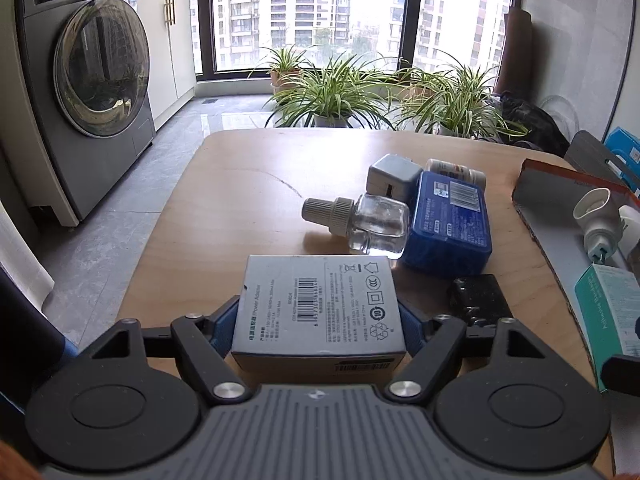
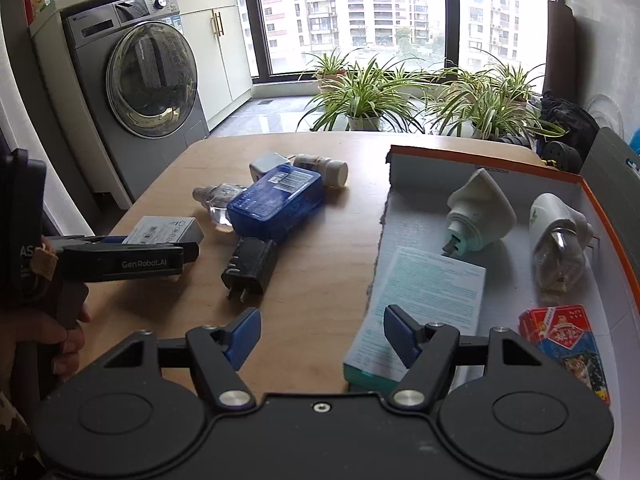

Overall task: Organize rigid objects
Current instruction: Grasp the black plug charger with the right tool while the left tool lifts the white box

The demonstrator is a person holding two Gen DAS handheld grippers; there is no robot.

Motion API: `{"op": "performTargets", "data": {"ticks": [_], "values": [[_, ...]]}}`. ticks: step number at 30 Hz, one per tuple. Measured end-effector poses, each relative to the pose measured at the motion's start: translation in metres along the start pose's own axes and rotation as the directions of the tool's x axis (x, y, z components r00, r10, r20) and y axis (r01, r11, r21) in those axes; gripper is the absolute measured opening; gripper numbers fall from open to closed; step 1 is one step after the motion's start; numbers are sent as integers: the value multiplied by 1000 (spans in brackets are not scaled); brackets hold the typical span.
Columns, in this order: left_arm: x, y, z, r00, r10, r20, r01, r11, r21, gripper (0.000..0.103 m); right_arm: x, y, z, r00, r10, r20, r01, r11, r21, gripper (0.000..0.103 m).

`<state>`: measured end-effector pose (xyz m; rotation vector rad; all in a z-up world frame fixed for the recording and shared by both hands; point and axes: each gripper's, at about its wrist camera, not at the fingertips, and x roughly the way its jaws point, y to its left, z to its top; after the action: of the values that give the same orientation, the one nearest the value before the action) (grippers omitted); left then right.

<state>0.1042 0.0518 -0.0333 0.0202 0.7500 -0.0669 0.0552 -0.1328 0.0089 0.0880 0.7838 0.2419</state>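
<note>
Two grippers we held angled down over the wooden table (image 1: 240, 184): our left gripper (image 1: 318, 320) clamped the grey cardboard adapter box (image 1: 318, 304) near the table's front edge, while our right gripper (image 2: 320, 338) hung agape, empty.

1. the left gripper (image 1: 318, 320) sat at the bottom centre of its own view, angled downward, its blue pads pressed against both sides of a grey box (image 1: 320, 304).
2. in the right wrist view it appeared at the left edge, a hand (image 2: 48, 340) wrapped around its handle at lower left.
3. the right gripper (image 2: 320, 338) filled the bottom of its view, jaws apart, nothing between the pads.
</note>
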Motion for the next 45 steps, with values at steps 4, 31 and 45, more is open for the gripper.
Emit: {"op": "performTargets", "data": {"ticks": [4, 31, 45], "values": [[-23, 7, -4, 999, 20, 30, -18, 998, -52, 80, 28, 18, 18, 999, 46, -20, -46, 999, 9, 81], [-73, -20, -18, 996, -38, 80, 48, 991, -126, 79, -38, 18, -4, 998, -13, 66, 14, 1000, -25, 44], [-102, -73, -27, 988, -113, 107, 121, 990, -71, 79, -112, -39, -46, 985, -108, 133, 101, 993, 64, 44]]}}
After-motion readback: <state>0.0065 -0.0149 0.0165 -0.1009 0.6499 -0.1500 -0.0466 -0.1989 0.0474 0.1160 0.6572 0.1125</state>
